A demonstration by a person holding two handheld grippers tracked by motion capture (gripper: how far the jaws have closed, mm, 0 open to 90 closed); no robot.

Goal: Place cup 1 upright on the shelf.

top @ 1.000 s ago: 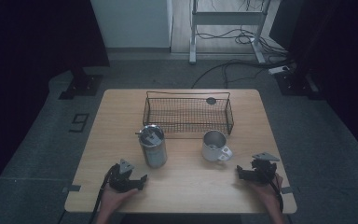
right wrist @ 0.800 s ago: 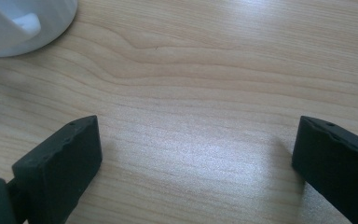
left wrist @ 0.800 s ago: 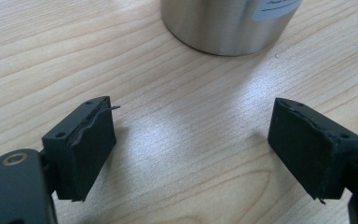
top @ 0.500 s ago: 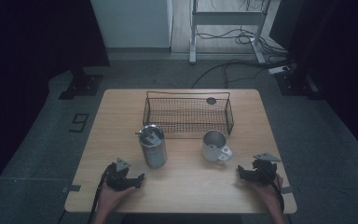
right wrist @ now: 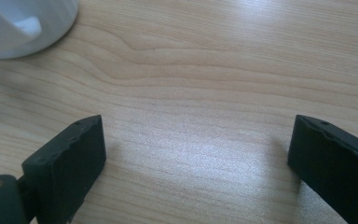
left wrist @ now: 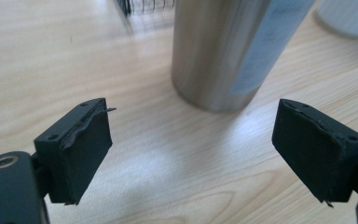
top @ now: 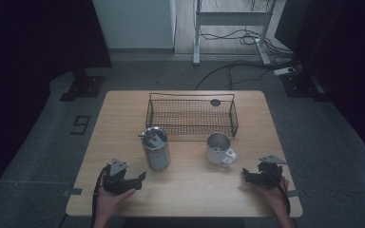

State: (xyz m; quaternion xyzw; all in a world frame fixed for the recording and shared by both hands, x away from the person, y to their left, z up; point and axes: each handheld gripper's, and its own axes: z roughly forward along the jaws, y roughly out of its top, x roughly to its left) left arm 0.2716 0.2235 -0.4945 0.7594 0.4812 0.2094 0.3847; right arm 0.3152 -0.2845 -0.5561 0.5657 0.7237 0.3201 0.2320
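**Both grippers low at the near edge, fingers spread and holding nothing**

Nearest, at the front edge of the wooden bench [top: 123, 118], a hand holds each tool. The left gripper [top: 140, 177] sits at the near left, its fingers [left wrist: 81, 149] spread wide over bare wood, aimed toward the steel canister [top: 155, 148] just ahead. The right gripper [top: 245, 175] sits at the near right, fingers [right wrist: 70, 161] likewise spread and empty, pointing inward along the bench, with open wood between them and the mug's base at the upper left of its own view.

Mid-bench, the canister stands upright, long axis vertical, mouth up, something dark inside that I cannot make out. Well apart to its right stands a white mug [top: 217, 147], also upright, handle turned toward the near right.

Farther back, a black wire basket [top: 191, 124] lies with its long side across the bench, a small dark round item [top: 215, 102] at its far right corner. Bare wood runs along the bench's left and right sides and between the two grippers.
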